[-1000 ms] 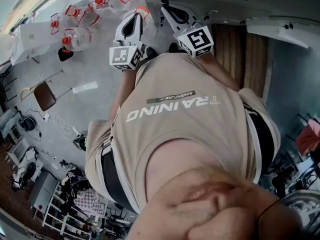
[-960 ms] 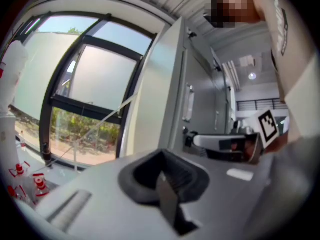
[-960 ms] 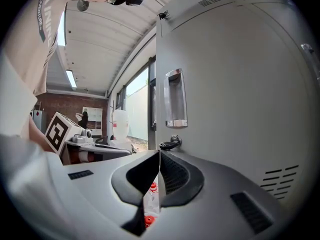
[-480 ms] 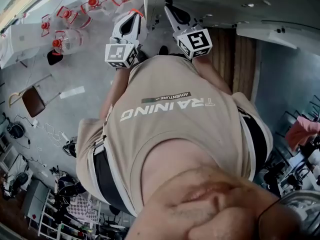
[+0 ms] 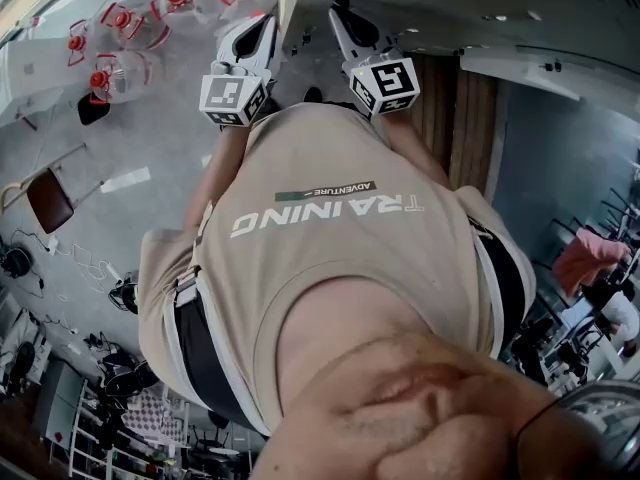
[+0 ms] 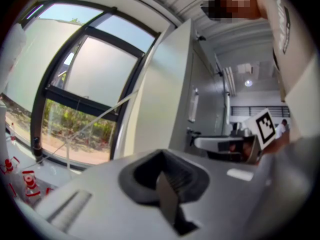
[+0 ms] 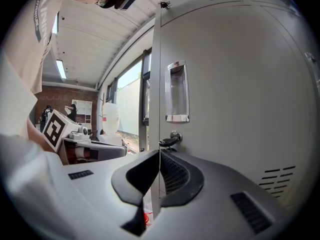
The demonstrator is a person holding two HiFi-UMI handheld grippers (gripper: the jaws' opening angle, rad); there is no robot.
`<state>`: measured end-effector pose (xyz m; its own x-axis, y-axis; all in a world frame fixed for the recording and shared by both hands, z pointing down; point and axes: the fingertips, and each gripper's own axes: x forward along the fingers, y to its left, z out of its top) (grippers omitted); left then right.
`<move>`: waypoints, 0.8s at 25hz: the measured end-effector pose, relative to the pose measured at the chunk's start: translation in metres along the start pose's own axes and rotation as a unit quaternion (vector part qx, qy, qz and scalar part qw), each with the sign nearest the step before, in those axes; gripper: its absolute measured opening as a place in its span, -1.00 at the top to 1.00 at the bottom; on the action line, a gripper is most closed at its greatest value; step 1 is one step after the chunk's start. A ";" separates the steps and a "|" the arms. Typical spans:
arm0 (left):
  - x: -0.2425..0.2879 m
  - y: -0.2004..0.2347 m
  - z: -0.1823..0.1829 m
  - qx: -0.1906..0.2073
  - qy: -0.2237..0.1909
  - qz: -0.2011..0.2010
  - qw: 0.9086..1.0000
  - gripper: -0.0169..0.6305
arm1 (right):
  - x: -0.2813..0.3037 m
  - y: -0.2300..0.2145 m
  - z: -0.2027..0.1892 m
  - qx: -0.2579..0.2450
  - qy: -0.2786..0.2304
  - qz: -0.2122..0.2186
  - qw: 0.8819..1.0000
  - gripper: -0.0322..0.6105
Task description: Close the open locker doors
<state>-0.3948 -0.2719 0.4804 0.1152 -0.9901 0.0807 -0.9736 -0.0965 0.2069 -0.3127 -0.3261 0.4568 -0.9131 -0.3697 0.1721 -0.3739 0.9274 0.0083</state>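
The locker door (image 7: 225, 84) is pale grey, its handle plate (image 7: 176, 91) shiny silver. The shirt (image 5: 340, 268) is beige with white lettering (image 5: 330, 213); the jugs (image 5: 105, 76) are clear, red-capped.

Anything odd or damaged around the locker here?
Nothing damaged or spilled. One thing: a dark key sits in the lock of the grey metal locker door, below its recessed handle. Whether that door is fully shut cannot be told.
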 end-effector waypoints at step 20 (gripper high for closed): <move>-0.022 -0.011 0.004 -0.014 -0.002 0.012 1.000 0.93 | -0.031 0.021 -0.038 -0.027 0.034 0.013 0.999 0.85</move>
<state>-0.3876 -0.2498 0.4724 0.0921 -0.9923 0.0825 -0.9699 -0.0707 0.2332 -0.2861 -0.2935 0.4893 -0.9084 -0.3433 0.2387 -0.3402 0.9387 0.0556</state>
